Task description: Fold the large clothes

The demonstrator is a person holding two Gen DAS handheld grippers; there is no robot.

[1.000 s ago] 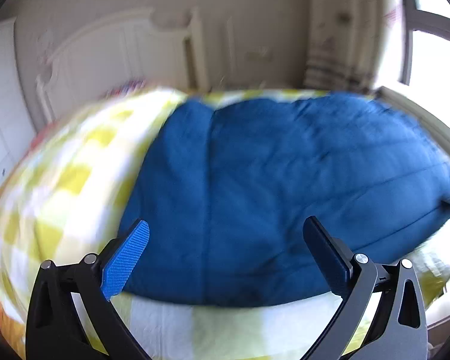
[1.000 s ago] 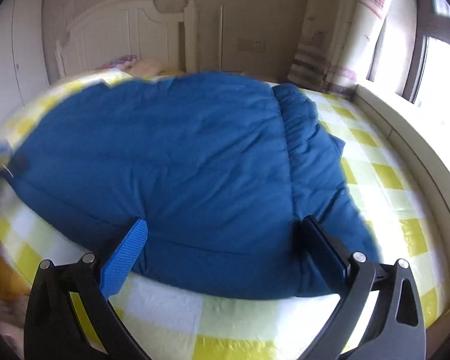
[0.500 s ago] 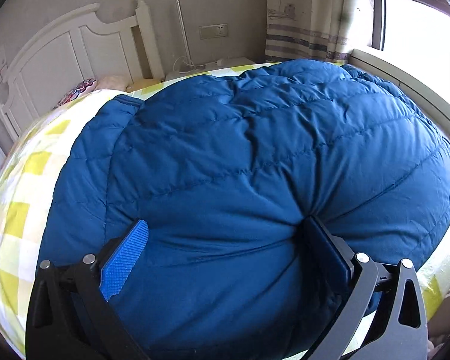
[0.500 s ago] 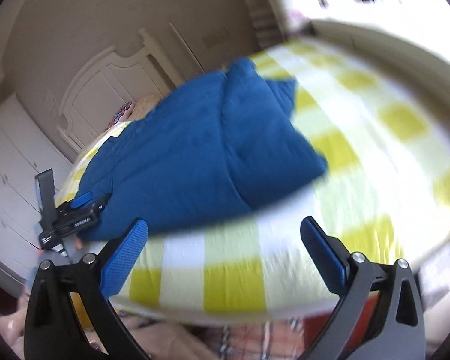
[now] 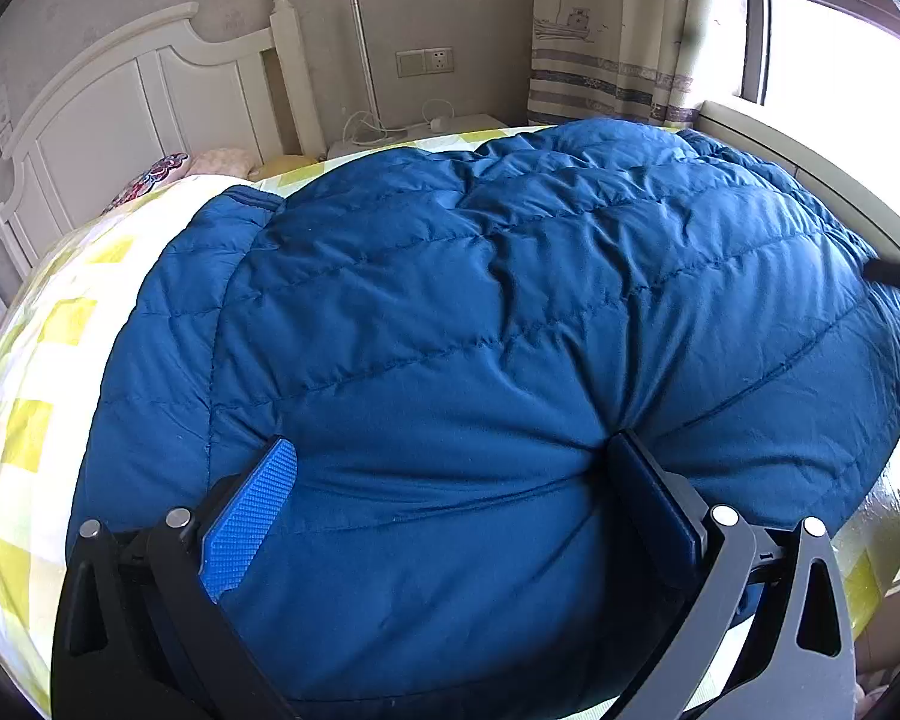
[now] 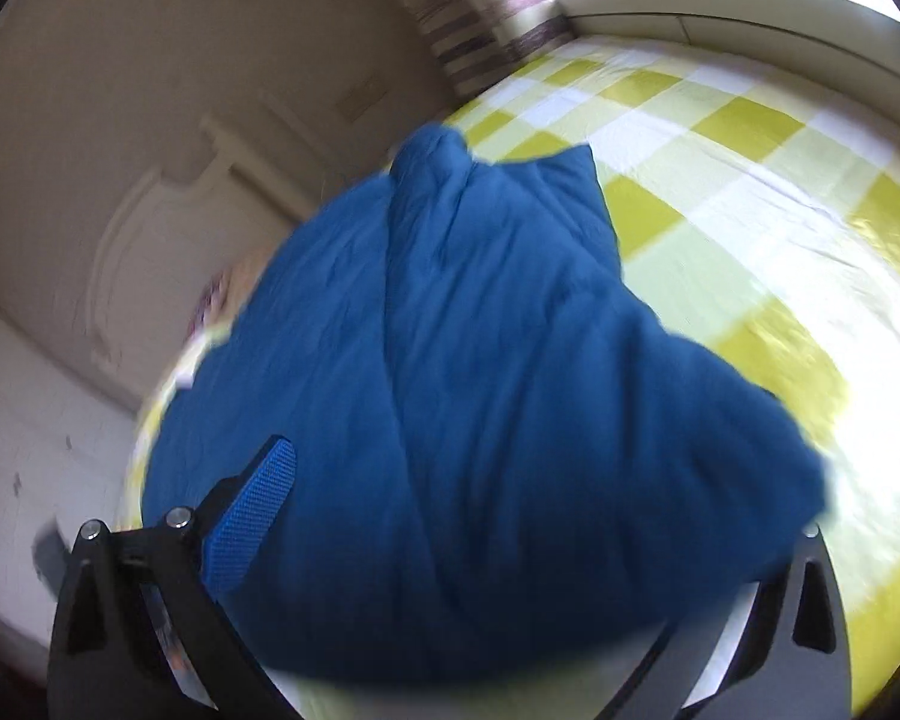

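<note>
Padding is filling nearly the whole left wrist view: a blue quilted down coat (image 5: 480,330) is lying spread on the bed (image 5: 42,372), across the yellow-and-white checked sheet, reaching from the foot edge toward the white headboard (image 5: 120,114). The left gripper (image 5: 450,480) is standing with its jaws wide apart, both pressing down into the puffy cloth near the foot edge, and the fabric is bulging up between them; nothing is pinched yet. The right gripper (image 6: 510,540) is over the side of the coat nearer the window. Its jaws are also looking apart, with the cloth lying between them, but one jaw is hidden behind the fabric and this view is blurred, so I cannot tell if it is gripping.

I judge the coat to be light for its volume, very soft and springy, with a smooth shell that is probably slipping easily. It will likely be puffing back after each fold. A good place to take hold seems to be the hem or a stitched seam line, where the filling is thinner and the jaws can be closing on less bulk.
</note>
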